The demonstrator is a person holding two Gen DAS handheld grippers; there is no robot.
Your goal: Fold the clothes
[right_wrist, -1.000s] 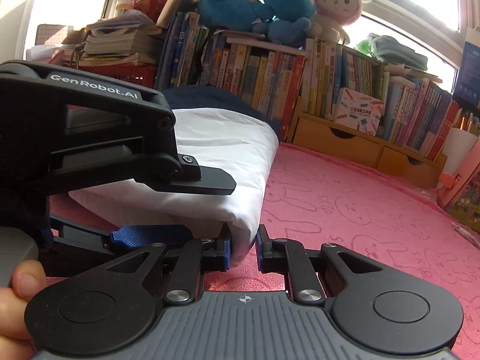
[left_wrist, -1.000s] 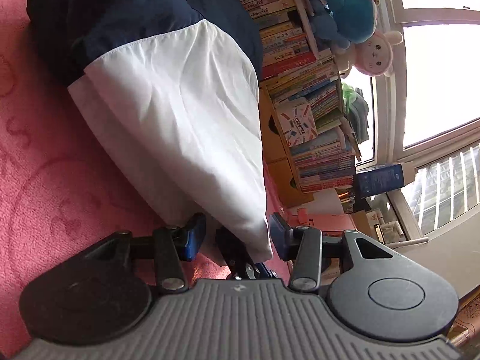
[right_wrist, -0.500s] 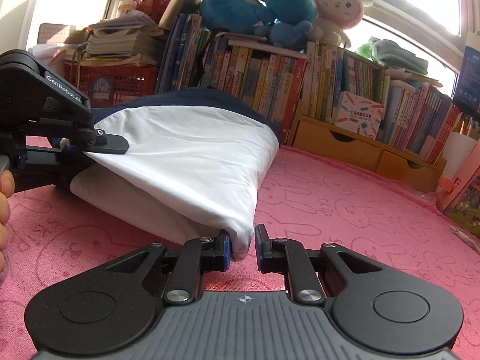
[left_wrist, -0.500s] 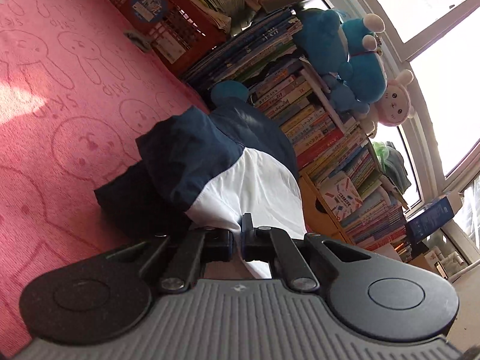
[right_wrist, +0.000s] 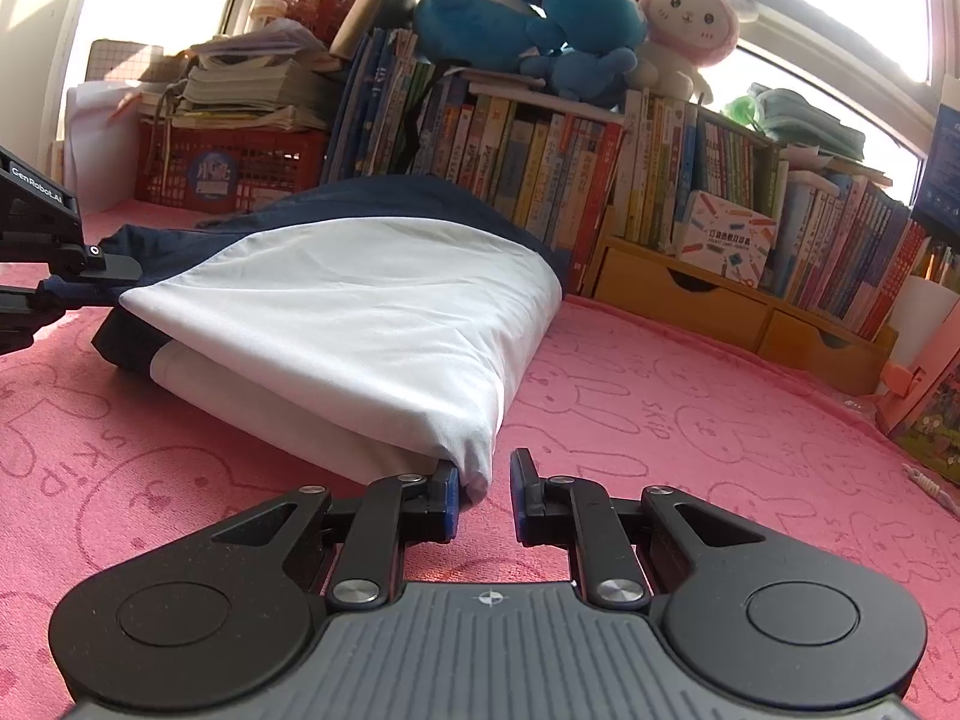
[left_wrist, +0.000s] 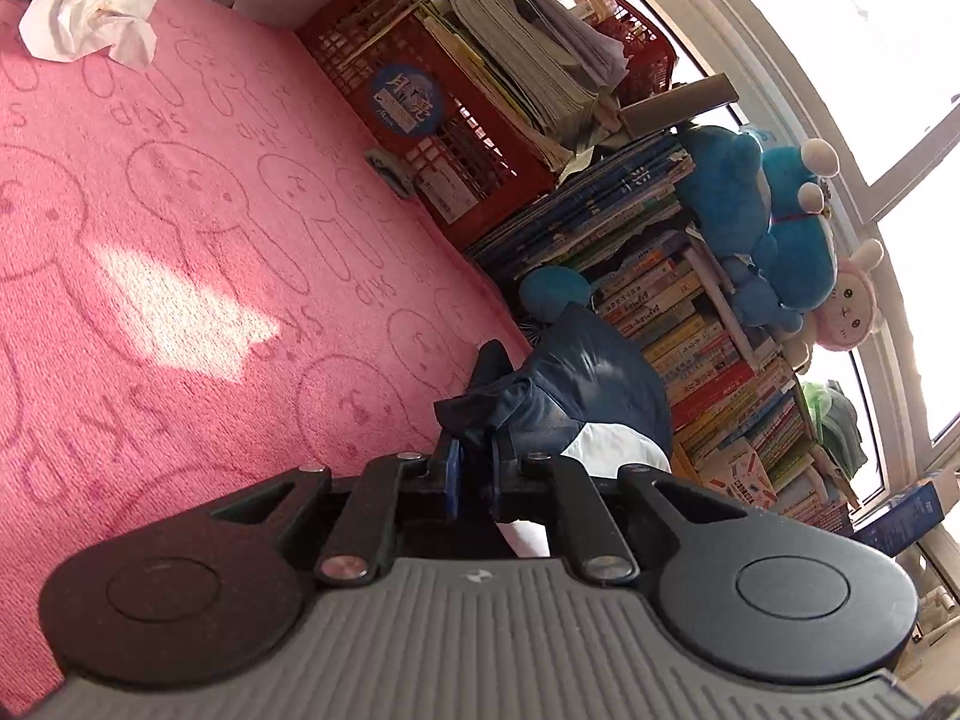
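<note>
A navy-and-white garment (right_wrist: pixel 360 324), already doubled over, lies on a pink rabbit-print carpet (right_wrist: pixel 660 420) in front of a bookshelf (right_wrist: pixel 600 180) topped with plush toys (right_wrist: pixel 540 6). The left gripper (left_wrist: pixel 474 468) has its jaws nearly together, having just parted slightly, and navy cloth (left_wrist: pixel 480 408) bunches between its blue pads; in the right wrist view it reaches the garment's far-left navy edge (right_wrist: pixel 129 267). The right gripper (right_wrist: pixel 485 492) stands narrowly apart: the white folded corner (right_wrist: pixel 474 468) touches its left pad, while the right pad is clear of the cloth, so nothing is clamped.

The fabric appears thin, light and limp. It sags into smooth curves and would probably slump or slide open if lifted from one point only. The white panel looks smooth, possibly slick, so a shallow pinch may slip. Hold is best taken at corners or along the folded edge, both layers caught together, with the two grippers well apart to keep the span taut. A crumpled tissue (left_wrist: pixel 90 6) lies well away, near the carpet's edge.
</note>
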